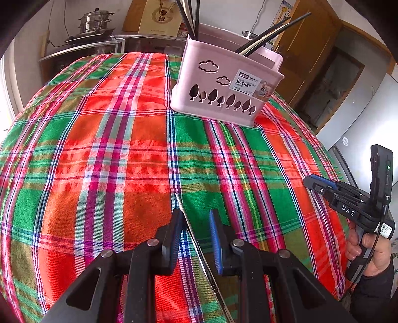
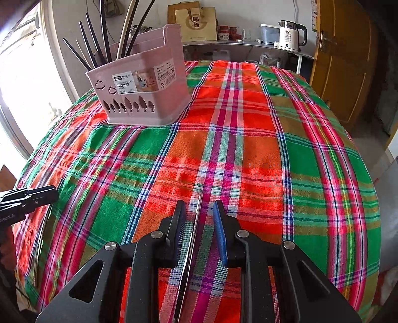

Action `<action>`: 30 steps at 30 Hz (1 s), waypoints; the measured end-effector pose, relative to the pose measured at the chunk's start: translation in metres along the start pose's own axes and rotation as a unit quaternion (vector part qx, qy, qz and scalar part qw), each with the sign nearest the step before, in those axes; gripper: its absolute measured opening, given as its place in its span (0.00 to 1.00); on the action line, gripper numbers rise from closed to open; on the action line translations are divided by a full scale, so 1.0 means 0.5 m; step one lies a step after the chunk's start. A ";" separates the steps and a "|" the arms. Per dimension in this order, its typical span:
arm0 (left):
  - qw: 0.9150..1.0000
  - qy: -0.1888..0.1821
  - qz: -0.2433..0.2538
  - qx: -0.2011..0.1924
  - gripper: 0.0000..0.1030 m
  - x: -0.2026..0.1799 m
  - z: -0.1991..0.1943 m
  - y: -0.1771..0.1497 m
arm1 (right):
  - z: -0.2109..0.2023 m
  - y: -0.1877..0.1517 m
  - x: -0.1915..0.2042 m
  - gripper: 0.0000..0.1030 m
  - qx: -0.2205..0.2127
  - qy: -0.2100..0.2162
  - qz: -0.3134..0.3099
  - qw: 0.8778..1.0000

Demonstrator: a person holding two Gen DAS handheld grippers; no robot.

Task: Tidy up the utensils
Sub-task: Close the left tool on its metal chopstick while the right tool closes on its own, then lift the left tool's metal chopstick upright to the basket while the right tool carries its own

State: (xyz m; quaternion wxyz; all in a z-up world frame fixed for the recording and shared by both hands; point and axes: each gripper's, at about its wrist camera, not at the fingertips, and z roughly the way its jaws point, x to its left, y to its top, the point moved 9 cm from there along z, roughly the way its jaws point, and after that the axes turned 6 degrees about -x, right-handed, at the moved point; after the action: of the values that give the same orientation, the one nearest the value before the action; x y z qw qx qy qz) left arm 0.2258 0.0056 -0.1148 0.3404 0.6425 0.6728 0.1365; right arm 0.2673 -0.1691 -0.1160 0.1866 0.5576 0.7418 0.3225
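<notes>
A pink plastic chopstick basket [image 1: 225, 85] stands on the plaid tablecloth [image 1: 99, 149] toward the far side of the table, holding several dark chopsticks [image 2: 92, 42] that lean out of its top. Behind the table a counter carries a steel steamer pot [image 1: 95, 21], a brown paper bag [image 2: 196, 23] and a white electric kettle [image 2: 291, 34]; a wooden door [image 2: 348, 62] stands to the right. Nothing lies on the cloth between the grippers and the basket. The left gripper [image 1: 196, 223] points down at the cloth with jaws partly spread; a metal chopstick [image 1: 199, 251] lies slantwise between its pads, resting against the left pad, clear of the blue one. The right gripper [image 2: 199, 213] is angled down likewise, jaws partly spread, with a second metal chopstick [image 2: 191, 243] running lengthwise between the pads; contact cannot be confirmed. In the left wrist view a hand [image 1: 368, 251] grips the right gripper's handle at the table's right edge.
</notes>
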 end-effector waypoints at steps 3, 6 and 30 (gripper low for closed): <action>1.000 0.001 0.014 0.000 0.21 -0.010 0.006 0.004 | 0.003 0.001 0.004 0.18 0.004 -0.011 -0.013 1.000; 0.999 0.008 0.032 -0.002 0.21 -0.021 0.009 0.002 | 0.005 0.000 0.008 0.14 0.007 -0.021 -0.025 0.999; 0.998 0.002 0.053 0.021 0.06 -0.041 0.018 0.049 | -0.026 0.046 0.041 0.04 -0.016 -0.006 -0.033 0.999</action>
State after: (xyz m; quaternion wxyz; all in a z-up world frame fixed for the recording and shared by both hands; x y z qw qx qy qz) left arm 0.2491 -0.0127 -0.1004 0.3177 0.6842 0.6410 0.1418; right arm 0.2691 -0.1493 -0.0890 0.2101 0.5318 0.7533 0.3251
